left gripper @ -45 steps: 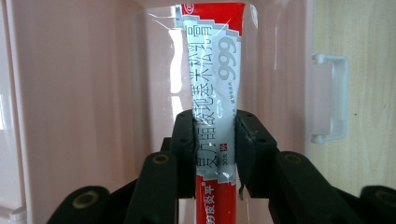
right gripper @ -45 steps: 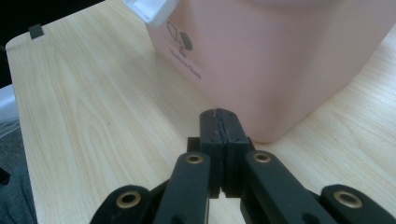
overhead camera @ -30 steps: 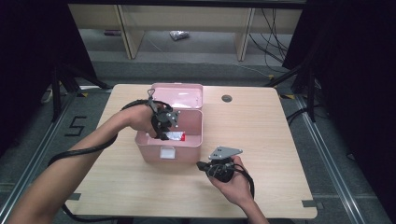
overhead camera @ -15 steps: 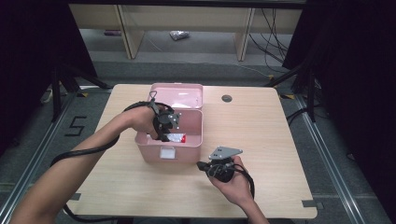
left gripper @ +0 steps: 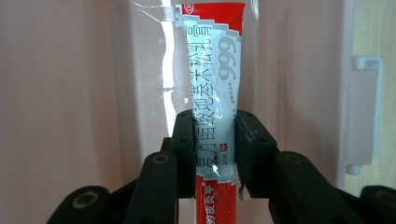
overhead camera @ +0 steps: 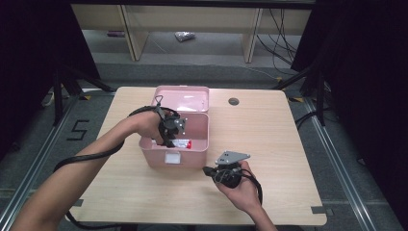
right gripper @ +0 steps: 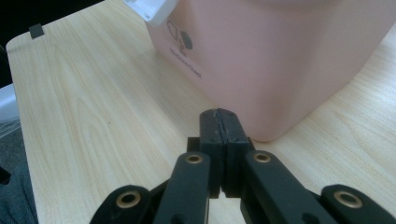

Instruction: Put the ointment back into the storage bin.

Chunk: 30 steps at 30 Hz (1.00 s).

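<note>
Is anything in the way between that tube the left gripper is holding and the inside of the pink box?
Nothing visible. The left gripper is shut on the red and white tube, and it is already down inside the open pink box, whose lid is tipped back out of the way.

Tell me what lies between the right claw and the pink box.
Only bare table. In the right gripper view the shut right claw rests just short of the box, nothing between them.

grey floor (overhead camera: 202,57), wooden shelving (overhead camera: 192,19), dark curtains (overhead camera: 361,57)
</note>
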{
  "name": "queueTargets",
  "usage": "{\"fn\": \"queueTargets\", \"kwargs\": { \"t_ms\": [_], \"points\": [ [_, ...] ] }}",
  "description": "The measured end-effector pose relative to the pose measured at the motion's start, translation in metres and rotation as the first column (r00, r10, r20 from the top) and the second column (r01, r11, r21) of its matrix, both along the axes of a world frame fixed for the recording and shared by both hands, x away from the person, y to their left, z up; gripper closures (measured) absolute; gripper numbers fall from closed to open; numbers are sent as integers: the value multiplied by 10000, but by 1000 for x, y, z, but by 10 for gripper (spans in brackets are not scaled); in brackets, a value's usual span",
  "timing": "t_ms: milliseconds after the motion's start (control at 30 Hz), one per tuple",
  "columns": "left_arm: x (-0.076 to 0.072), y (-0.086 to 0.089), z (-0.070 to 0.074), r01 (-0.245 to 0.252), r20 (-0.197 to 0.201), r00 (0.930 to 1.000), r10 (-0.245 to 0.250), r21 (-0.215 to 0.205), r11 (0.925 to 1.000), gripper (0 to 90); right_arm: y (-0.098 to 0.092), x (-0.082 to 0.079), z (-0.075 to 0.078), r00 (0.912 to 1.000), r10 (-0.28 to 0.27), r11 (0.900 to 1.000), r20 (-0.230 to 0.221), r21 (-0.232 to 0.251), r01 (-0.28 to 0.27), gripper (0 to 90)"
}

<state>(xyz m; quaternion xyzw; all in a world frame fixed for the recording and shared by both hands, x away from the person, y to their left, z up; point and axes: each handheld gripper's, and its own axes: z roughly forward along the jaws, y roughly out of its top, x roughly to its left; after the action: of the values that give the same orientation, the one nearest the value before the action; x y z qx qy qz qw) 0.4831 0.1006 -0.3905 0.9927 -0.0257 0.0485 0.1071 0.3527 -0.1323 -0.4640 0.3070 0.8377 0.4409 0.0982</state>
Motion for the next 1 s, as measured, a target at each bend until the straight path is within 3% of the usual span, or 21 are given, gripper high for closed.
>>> {"fn": "queueTargets", "kwargs": {
  "t_ms": [333,433,567,700,800,967,1000],
  "points": [
    [1,0,-9,-89,-146,9999,89,39,10000,703,0,-1,0,9998,-32,10000,-190,47,33,900],
    [2,0,-10,-108,-182,9998,109,57,9999,703,0,0,0,10000,16,10000,-61,9,-16,900],
    [3,0,-12,-93,-182,9998,95,97,9999,703,1,-1,0,9996,-97,9999,-269,63,98,900],
    [4,0,-14,-160,-216,9996,163,119,9998,703,0,-1,1,9997,-113,9999,-229,39,114,900],
    [5,1,-15,-230,-251,9994,232,80,9997,703,0,0,0,10000,-32,10000,40,-60,32,900],
    [5,1,-18,-290,-336,9990,292,60,9996,703,1,-2,1,9994,-138,9999,-315,80,141,900],
    [5,1,-18,-294,-355,9989,296,71,9995,703,0,-1,0,9998,-48,10000,-172,39,49,900]
  ]
}}
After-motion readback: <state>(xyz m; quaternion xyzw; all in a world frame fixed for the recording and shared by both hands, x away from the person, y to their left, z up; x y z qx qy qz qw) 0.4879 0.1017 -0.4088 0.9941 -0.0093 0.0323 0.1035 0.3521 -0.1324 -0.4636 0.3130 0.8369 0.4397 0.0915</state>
